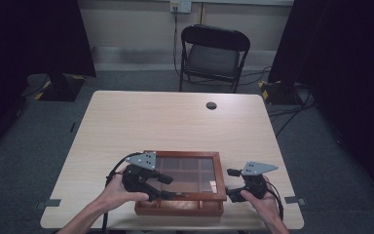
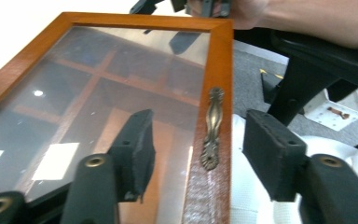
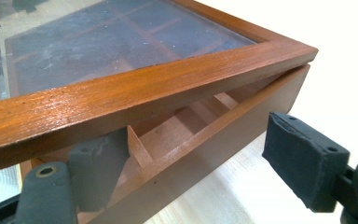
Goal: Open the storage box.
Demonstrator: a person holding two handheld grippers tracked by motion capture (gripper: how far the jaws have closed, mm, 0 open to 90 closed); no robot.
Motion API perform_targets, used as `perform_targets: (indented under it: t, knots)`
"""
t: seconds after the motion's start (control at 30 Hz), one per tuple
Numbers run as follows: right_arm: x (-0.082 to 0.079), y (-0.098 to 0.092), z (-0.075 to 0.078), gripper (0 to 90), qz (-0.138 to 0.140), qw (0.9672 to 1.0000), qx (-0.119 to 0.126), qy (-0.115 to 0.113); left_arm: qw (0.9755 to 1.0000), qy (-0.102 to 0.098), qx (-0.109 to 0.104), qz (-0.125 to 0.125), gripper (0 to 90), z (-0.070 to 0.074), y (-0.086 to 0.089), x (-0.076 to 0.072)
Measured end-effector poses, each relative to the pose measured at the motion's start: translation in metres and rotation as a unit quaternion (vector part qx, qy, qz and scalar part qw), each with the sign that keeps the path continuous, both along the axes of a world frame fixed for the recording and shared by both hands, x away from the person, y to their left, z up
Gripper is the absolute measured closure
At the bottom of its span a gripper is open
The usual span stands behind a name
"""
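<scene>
Only left gripper view | brass handle | lid

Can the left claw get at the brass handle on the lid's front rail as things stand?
Probably yes. The left claw is open and already straddles the lid's front rail, with the brass handle between its pads and nothing in the way. The lid is propped ajar.

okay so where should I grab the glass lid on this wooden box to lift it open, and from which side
Grip the lid by its front frame rail, the edge with the brass handle, coming from the person's side of the table. That edge is already raised off the box, so one of the fingers could probably slip under the wood; avoid pinching the glass pane.
</scene>
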State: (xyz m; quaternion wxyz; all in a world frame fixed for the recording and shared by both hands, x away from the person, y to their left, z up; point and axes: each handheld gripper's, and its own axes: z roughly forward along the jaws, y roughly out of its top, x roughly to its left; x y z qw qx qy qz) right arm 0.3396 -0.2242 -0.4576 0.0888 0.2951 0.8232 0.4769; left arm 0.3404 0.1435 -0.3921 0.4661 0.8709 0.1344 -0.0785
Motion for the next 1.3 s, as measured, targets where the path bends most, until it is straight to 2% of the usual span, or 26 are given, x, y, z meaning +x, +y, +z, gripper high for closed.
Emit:
perform_targets:
  t: [0.1,0.23,0.5,0.63,0.77,0.93,1.17,1.3]
  knots:
    - [0.001,0.0,0.002,21.7,-0.002,1.0,0.001,-0.003,0.9999,-0.006,0.002,0.009,33.1,0.0,0.001,0.001]
    - [0.001,-0.003,0.007,21.8,-0.008,0.9999,0.003,-0.01,0.9999,-0.008,-0.003,0.013,30.0,0.003,0.007,0.001]
    - [0.004,-0.005,0.013,21.9,-0.017,0.9997,0.008,-0.014,0.9996,-0.012,-0.015,0.02,30.0,0.005,0.018,0.004]
    - [0.007,-0.005,0.02,21.9,-0.028,0.9992,0.018,-0.022,0.9986,-0.017,-0.036,0.034,29.1,0.007,0.028,0.005]
    - [0.01,-0.004,0.024,22.3,-0.031,0.9989,0.022,-0.026,0.9983,-0.025,-0.042,0.032,27.1,0.013,0.03,0.005]
    - [0.011,-0.003,0.029,22.7,-0.035,0.9987,0.022,-0.029,0.9966,-0.039,-0.065,0.034,26.5,0.02,0.034,0.002]
    - [0.017,-0.003,0.037,24.4,-0.042,0.9979,0.033,-0.036,0.9953,-0.042,-0.069,0.054,23.9,0.021,0.04,0.006]
    - [0.02,-0.002,0.043,25.6,-0.042,0.9976,0.037,-0.042,0.9944,-0.051,-0.067,0.063,23.1,0.02,0.042,0.006]
